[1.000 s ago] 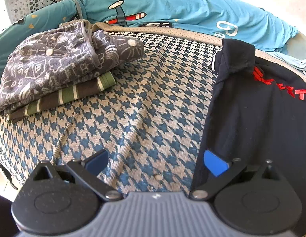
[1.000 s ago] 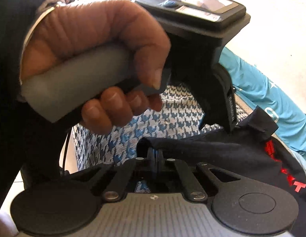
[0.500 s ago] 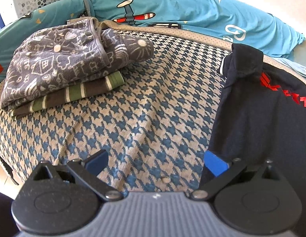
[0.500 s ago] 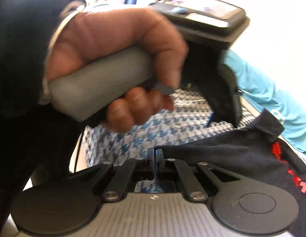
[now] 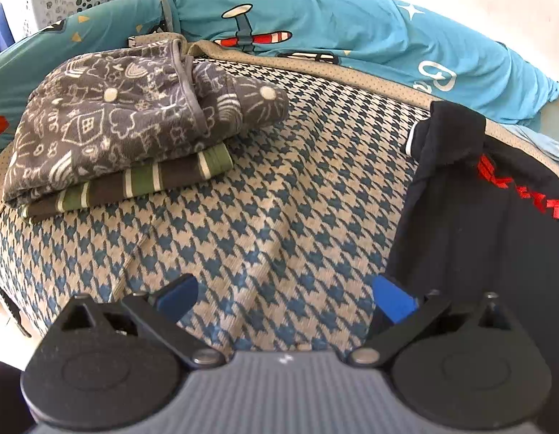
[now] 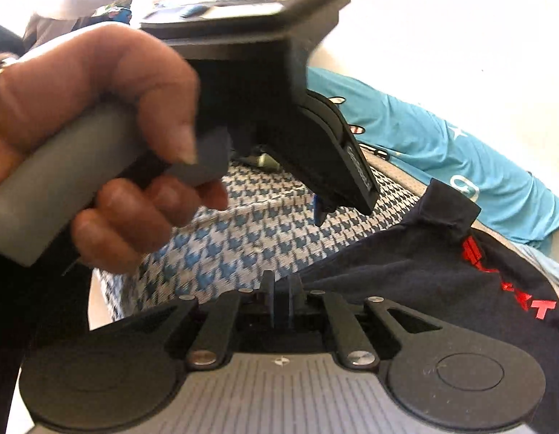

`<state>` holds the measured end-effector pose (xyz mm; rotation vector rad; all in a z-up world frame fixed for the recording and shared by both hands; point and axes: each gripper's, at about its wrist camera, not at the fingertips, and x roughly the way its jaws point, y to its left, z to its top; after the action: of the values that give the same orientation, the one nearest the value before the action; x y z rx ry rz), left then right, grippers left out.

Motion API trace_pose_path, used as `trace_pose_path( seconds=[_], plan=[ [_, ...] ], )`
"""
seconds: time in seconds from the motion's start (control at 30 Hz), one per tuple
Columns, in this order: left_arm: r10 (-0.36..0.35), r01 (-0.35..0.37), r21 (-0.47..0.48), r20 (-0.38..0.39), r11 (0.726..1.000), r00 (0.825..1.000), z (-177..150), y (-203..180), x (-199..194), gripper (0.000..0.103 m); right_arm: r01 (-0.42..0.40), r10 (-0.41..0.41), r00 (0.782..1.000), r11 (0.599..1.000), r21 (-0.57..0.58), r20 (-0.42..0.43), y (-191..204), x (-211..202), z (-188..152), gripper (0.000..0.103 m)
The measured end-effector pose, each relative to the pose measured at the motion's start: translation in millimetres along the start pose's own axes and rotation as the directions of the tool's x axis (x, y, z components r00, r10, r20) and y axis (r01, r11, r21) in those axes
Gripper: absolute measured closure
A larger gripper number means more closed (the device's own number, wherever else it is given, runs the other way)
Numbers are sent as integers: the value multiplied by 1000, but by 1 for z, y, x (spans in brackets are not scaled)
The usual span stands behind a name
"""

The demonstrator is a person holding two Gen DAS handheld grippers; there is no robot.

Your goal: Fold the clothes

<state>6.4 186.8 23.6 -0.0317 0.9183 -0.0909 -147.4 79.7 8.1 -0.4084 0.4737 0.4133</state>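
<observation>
My left gripper (image 5: 284,294) spread wide over the houndstooth bedcover (image 5: 265,209), my right gripper (image 6: 281,298) clenched on the hem of a black T-shirt (image 6: 424,275) at the cover's right edge, red lettering unreadable, collar toward the far edge, folded stack (image 5: 127,133) far-left.

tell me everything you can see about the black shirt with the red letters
The black shirt looks like soft dark knit with red printed letters and a thin white trim at one edge. It lies crumpled and unfolded on the houndstooth cover, one bunched part sticking up. The right gripper is shut on its near edge; the open left gripper sits beside it.
</observation>
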Motion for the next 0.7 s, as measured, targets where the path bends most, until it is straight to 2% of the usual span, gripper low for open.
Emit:
trace_pose_path(
  seconds=[0.23, 0.4, 0.63, 0.7],
  plan=[
    [-2, 2, -15, -15, 1000, 1000, 9, 3, 1, 0, 16, -16, 1000, 999, 40, -20, -10, 18, 2, 96],
    [19, -19, 4, 4, 1000, 1000, 23, 1, -1, 0, 53, -49, 998, 995, 86, -42, -23, 33, 6, 87],
    [27, -27, -1, 33, 1000, 999, 45, 7, -2, 0, 100, -87, 993, 981, 164, -83, -39, 62, 18, 84],
    [33, -32, -10, 46, 999, 998, 49, 11, -3, 0, 114, -97, 991, 976, 185, -96, -44, 71, 22, 81]
  ],
)
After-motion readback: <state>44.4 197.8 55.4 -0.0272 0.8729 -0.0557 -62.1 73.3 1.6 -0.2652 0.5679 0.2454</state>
